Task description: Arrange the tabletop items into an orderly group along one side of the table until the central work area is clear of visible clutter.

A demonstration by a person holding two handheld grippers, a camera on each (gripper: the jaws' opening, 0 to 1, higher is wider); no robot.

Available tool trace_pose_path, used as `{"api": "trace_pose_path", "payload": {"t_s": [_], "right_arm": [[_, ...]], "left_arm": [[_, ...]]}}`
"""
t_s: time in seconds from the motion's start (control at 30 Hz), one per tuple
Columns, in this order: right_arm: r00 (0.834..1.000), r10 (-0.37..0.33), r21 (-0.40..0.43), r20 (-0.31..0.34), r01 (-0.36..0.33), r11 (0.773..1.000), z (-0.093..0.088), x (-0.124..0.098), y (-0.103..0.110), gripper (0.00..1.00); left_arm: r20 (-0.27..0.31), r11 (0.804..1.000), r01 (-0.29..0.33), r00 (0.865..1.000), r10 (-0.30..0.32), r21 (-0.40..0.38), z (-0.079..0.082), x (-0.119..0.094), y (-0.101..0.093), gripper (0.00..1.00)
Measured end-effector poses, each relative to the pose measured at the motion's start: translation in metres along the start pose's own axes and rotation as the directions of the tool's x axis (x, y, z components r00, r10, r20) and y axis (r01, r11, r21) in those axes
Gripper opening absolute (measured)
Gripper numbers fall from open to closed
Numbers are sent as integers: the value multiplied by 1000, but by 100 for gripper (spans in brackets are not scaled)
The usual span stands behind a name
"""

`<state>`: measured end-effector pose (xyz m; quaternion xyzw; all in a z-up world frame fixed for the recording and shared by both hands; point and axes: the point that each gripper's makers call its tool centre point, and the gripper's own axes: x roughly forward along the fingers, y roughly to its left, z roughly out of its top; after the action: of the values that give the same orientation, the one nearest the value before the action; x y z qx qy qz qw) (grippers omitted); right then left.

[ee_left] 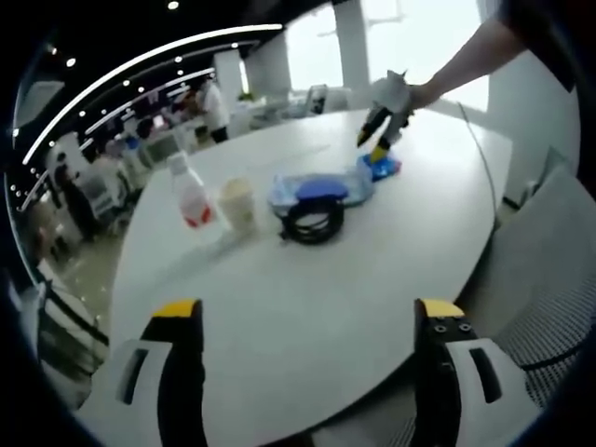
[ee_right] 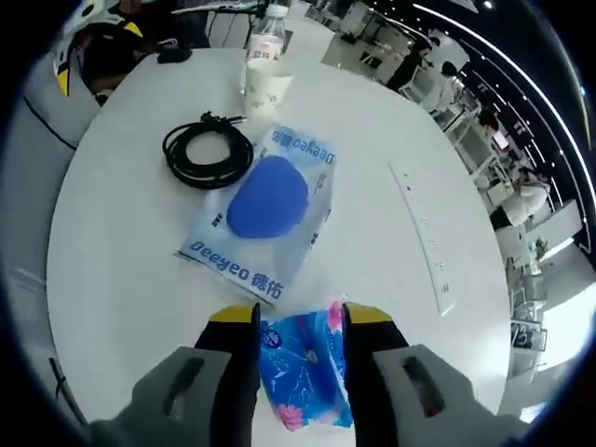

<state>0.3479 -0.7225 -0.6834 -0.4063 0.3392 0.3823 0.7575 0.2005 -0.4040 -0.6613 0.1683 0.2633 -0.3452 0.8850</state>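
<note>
Right gripper (ee_right: 300,321) clamped on small blue floral tissue pack (ee_right: 303,363), near edge of white round table (ee_right: 121,279), just short of larger Deeyeo wipes pack (ee_right: 265,212); likely light, soft, crinkly film, best pinched across the short middle as now. Coiled black cable (ee_right: 207,154) touching wipes' left; paper cup (ee_right: 264,91) and plastic bottle (ee_right: 267,35) farther on. Left gripper (ee_left: 309,321) wide, holding nothing, over bare smooth tabletop; open office beyond.
</note>
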Motion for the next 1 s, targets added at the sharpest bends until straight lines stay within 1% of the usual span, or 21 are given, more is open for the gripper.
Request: {"api": "trace_pose_path", "payload": {"t_s": [0.07,0.13,0.2,0.3,0.47,0.53,0.8,0.93,1.0], "right_arm": [[1000,8,-8,10,-8,1000,-2,8,-3,37],[1000,24,-37,18,-23,999,-2,16,-4,38],[998,44,-69,36,-42,997,2,20,-2,40],[997,66,-100,47,-61,993,11,26,-1,41],[994,92,-135,61,-83,987,18,34,2,42],[992,104,-158,68,-92,983,26,38,7,42],[988,132,-222,78,-112,969,42,45,18,44],[985,157,-262,75,-133,956,50,47,28,43],[983,172,-294,69,-145,945,54,49,34,43]], "left_arm": [[3,1000,0,1000,0,-2,1,0,0,91],[6,1000,-3,1000,3,-1,1,-1,0,91],[12,1000,-5,1000,5,-5,2,-1,1,92],[15,1000,-7,1000,7,-7,3,-2,1,92],[22,1000,-9,1000,9,-11,4,-2,1,93],[25,1000,-9,1000,10,-13,5,-2,1,93],[24,1000,-11,1000,12,-10,5,-2,1,94],[23,1000,-15,1000,15,-13,5,-2,2,94],[21,1000,-15,1000,15,-14,5,-1,2,95]]}}
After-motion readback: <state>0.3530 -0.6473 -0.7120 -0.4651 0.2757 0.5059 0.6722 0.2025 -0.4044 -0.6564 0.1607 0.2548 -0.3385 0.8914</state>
